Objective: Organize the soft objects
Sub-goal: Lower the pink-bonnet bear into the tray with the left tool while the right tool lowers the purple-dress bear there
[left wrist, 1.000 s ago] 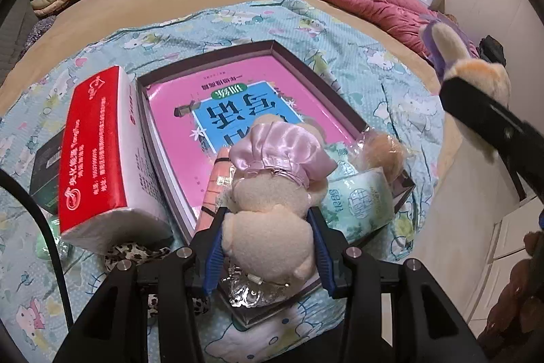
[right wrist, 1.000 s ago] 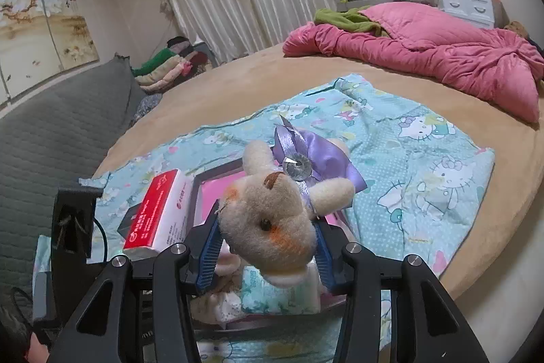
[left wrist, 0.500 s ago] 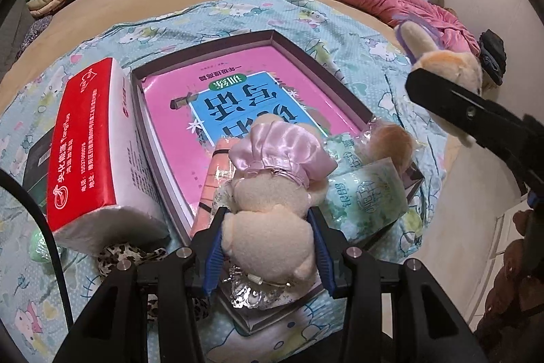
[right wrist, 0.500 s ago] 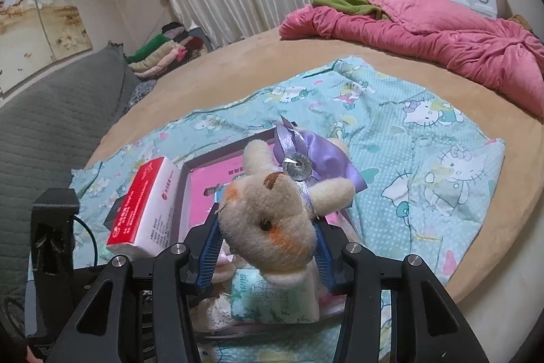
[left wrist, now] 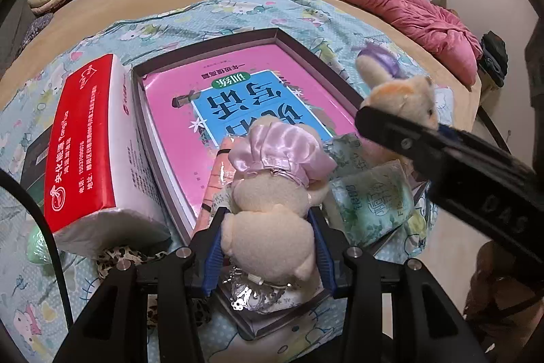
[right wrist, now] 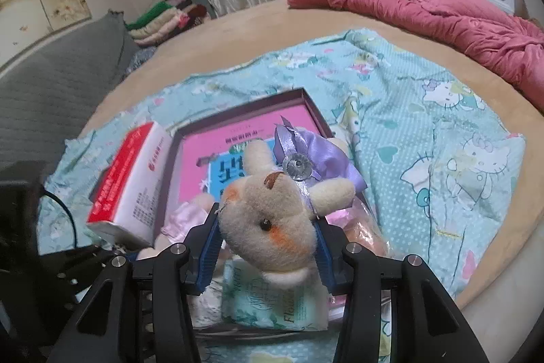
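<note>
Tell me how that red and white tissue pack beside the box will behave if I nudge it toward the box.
The tissue pack looks soft: its near end bulges and sags, so it would probably squash before sliding. Its plastic wrap looks glossy, so pads may slip on it. It lies on its long side against the box on a rumpled sheet, so tipping seems unlikely, though the fabric may bunch.

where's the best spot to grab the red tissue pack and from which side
Take the red tissue pack across its narrow width, one pad on the red top face and one on the white side, coming from above at its near rounded end. It lies long and soft beside the box, so the far side is tighter.
</note>
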Motion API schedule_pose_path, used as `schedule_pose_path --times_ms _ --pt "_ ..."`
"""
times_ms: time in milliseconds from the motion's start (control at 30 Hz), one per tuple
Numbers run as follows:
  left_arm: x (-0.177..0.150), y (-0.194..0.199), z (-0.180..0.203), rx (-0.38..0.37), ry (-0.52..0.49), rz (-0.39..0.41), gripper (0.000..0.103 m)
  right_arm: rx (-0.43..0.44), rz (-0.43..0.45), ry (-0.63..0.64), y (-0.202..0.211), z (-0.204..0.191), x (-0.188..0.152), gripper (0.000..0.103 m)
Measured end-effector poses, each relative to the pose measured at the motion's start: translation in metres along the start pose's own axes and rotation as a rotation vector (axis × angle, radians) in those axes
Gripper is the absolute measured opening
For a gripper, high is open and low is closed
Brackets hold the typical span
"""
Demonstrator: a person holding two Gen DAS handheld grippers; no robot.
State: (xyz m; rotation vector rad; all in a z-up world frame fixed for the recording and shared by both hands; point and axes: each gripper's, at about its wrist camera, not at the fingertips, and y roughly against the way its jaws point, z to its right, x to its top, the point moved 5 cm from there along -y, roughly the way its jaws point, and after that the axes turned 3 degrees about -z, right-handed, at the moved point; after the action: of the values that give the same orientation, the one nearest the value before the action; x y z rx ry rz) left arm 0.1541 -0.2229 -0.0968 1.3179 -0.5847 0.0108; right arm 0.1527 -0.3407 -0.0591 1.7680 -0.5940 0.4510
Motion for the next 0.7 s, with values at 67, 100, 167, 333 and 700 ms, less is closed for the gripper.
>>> schedule_pose_path --times_ms 67,100,167,333,700 --pt "0.0 0.0 0.0 0.001 -0.002 0.002 0.046 0.0 -0.012 -0.002 -0.005 0.001 -0.001 0.049" --pt "0.0 -0.001 0.0 0.001 -0.002 0.001 0.047 0.006 -0.022 -0.004 -0.008 0.001 -0.002 0.049" --pt "0.0 -0.001 0.0 0.002 -0.002 0.002 0.047 0.019 -0.029 -0.013 -0.012 0.001 -0.003 0.049" --pt "0.001 -0.002 -0.001 -0.003 0.002 0.001 0.047 0.056 -0.038 -0.051 -0.02 0.003 -0.006 0.05" --pt "0.003 -0.004 -0.002 -0.007 0.009 0.0 0.047 0.031 -0.073 -0.057 -0.035 0.003 -0.015 0.052"
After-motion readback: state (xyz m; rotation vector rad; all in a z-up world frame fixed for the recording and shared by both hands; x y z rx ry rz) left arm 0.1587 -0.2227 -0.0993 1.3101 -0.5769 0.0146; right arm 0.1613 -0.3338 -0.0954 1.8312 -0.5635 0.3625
